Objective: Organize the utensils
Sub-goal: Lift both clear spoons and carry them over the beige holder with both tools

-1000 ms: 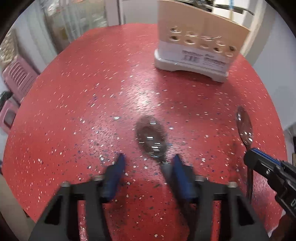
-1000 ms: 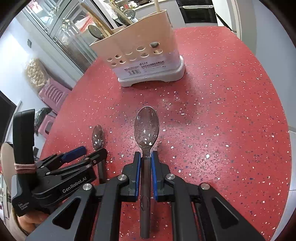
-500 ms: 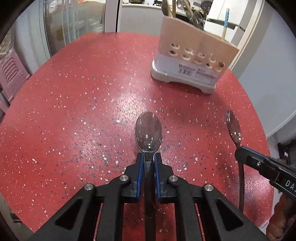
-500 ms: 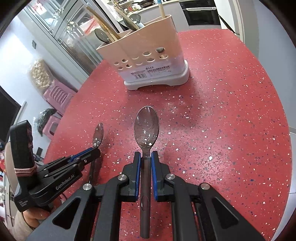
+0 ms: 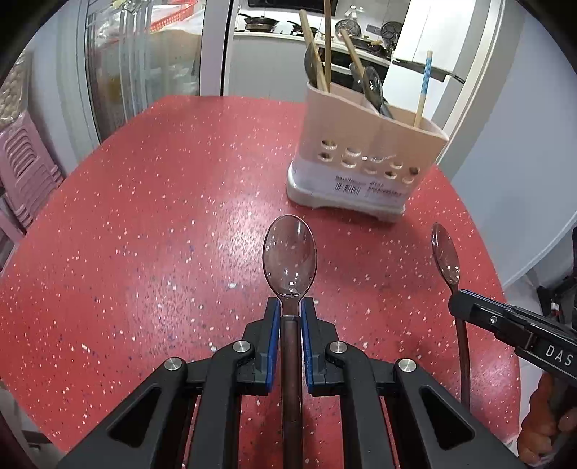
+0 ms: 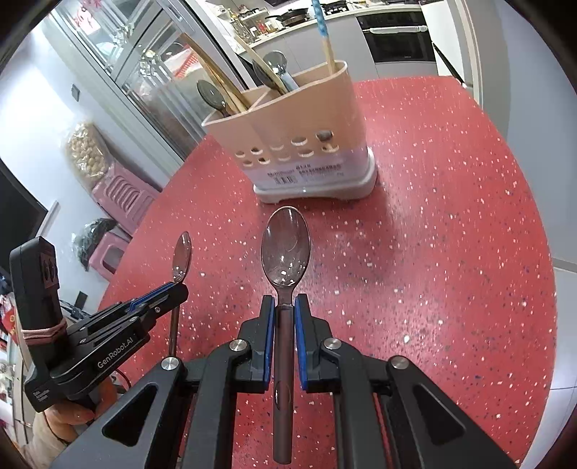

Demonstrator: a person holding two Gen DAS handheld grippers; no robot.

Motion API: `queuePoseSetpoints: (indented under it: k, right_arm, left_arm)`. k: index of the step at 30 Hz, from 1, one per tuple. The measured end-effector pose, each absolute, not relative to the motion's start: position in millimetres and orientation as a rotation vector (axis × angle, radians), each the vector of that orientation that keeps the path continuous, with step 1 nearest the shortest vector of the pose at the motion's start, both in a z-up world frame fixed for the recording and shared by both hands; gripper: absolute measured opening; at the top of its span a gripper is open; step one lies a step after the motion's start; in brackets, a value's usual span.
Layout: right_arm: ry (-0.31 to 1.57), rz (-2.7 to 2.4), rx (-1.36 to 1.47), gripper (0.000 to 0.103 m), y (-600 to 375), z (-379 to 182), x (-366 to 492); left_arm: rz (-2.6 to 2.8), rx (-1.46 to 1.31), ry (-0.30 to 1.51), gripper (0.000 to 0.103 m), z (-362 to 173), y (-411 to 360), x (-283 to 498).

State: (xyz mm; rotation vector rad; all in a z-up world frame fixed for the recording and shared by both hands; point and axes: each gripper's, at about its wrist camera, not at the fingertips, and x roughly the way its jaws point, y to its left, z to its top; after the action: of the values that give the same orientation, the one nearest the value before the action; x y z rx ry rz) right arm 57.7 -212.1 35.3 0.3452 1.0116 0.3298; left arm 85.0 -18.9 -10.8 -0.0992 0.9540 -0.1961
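**Two spoons held, holder ahead**

Over the red table (image 5: 144, 223) we hold a spoon in each claw: left gripper (image 5: 288, 317) clamps one spoon (image 5: 289, 252), right gripper (image 6: 285, 310) another (image 6: 285, 245), both near the holder (image 6: 299, 144). Stiff, light, slick metal; we grip at the neck.

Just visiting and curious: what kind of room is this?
Probably a home kitchen: pans on a stove, a built-in oven, and a utensil holder on the red speckled table.

Bare red tabletop (image 5: 151, 223) ahead of both tools; utensil holder (image 5: 364, 151) blocks far side.
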Motion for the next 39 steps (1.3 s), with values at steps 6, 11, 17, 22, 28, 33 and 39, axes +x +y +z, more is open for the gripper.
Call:
queuePoseSetpoints:
  k: [6,11,17,22,28,33,39]
  right_arm:
    - [0.980,0.337,0.336,0.012,-212,52,66]
    - [0.951,0.346,0.336,0.012,-213,67,75]
    - [0.911,0.353,0.317,0.012,-217,87,92]
    - [0.875,0.357,0.314,0.012,-221,104,106]
    - [0.838,0.351,0.297,0.012,-226,122,123]
    - [0.782,0.339,0.295,0.012,-230,142,142]
    - [0.701,0.329,0.278,0.012,-228,160,169]
  left_arm:
    - [-0.206,-0.106,0.926,0.037,4,-16,91]
    - [-0.213,-0.112,0.897,0.037,20,-12,101]
    - [-0.219,-0.110,0.845,0.037,43,-11,113]
    - [-0.227,-0.109,0.796,0.037,66,-12,128]
    - [-0.247,-0.114,0.754,0.037,85,-17,147]
    - [-0.272,-0.151,0.688,0.037,105,-19,170]
    - [-0.301,-0.189,0.607,0.037,126,-26,196]
